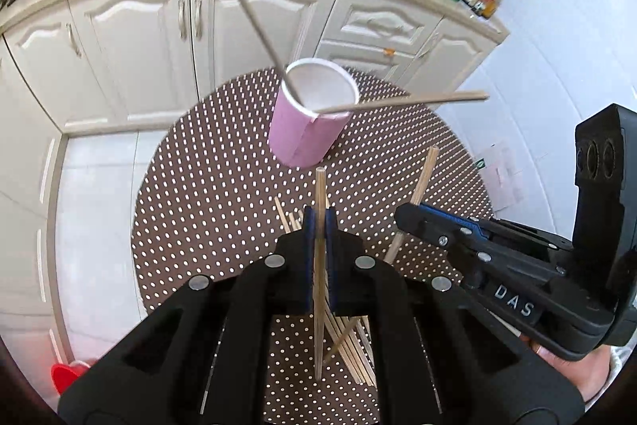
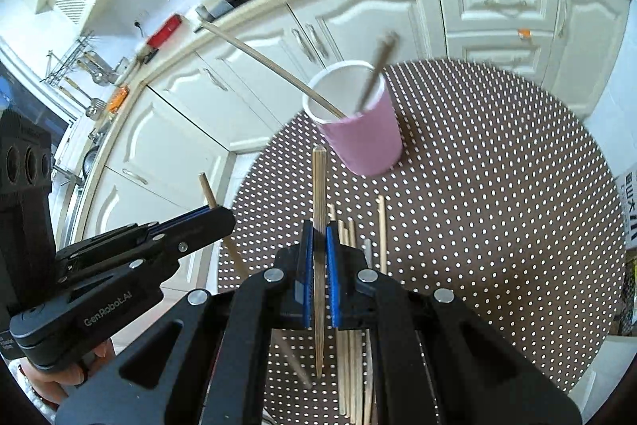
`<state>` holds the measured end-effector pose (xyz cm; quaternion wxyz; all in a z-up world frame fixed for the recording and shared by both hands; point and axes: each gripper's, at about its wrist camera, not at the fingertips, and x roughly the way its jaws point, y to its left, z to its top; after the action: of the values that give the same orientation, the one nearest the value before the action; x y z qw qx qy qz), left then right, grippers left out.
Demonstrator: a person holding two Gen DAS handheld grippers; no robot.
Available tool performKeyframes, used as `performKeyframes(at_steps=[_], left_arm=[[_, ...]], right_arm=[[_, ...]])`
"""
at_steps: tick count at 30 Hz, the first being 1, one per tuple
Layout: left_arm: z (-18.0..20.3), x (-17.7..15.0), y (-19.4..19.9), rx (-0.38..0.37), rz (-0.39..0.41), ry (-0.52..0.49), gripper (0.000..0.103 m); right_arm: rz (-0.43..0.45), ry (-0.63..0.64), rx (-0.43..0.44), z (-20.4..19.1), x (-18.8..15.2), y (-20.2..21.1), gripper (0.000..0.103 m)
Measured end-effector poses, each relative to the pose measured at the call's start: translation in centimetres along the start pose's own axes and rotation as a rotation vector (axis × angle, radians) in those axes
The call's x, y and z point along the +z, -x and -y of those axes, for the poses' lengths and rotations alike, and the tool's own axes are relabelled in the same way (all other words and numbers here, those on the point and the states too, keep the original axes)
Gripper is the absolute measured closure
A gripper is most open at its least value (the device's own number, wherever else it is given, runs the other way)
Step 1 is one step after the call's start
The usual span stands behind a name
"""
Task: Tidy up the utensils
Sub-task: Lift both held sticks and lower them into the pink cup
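step: carrying sticks to cup. left tongs (image 1: 318, 226) clamped on one thin wooden chopstick (image 1: 319, 285); right tongs (image 2: 318, 237) clamped on another (image 2: 319, 265). pink paper cup (image 1: 306, 130) at 12 o'clock on dotted brown round tabletop (image 1: 207, 186), two sticks inside. loose pile (image 1: 354, 349) at 6 o'clock. next: tip points into cup mouth.

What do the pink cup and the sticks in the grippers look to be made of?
The pink cup looks like paper: matte pink wall with a vertical seam, white inside, rolled rim. The stick in the left gripper and the stick in the right gripper look like bare wood or bamboo: pale tan, unvarnished, thin.
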<state>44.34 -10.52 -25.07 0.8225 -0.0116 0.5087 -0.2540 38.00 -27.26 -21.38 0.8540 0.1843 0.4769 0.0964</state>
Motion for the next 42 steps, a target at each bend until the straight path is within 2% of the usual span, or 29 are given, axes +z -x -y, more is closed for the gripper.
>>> performKeyframes(at_steps=[13, 23, 31, 42], left_arm=[[1.9, 2.1, 5.4, -0.009, 0.135, -0.065, 0.098], [2.0, 5.3, 8.2, -0.014, 0.251, -0.054, 0.098], [1.4, 8.4, 9.0, 0.004, 0.335, -0.005, 0.098], [1.3, 12.2, 8.0, 0.047, 0.41, 0.033, 0.098]], right_arm=[[0.132, 0.083, -0.023, -3.5, 0.9, 3.5, 0.098], [0.231, 0.147, -0.038, -5.2, 4.0, 5.8, 0.098], [0.316, 0.2, -0.075, -5.4, 7.6, 6.7, 0.098], [0.345, 0.226, -0.106, -4.2, 11.0, 5.4, 0.098]])
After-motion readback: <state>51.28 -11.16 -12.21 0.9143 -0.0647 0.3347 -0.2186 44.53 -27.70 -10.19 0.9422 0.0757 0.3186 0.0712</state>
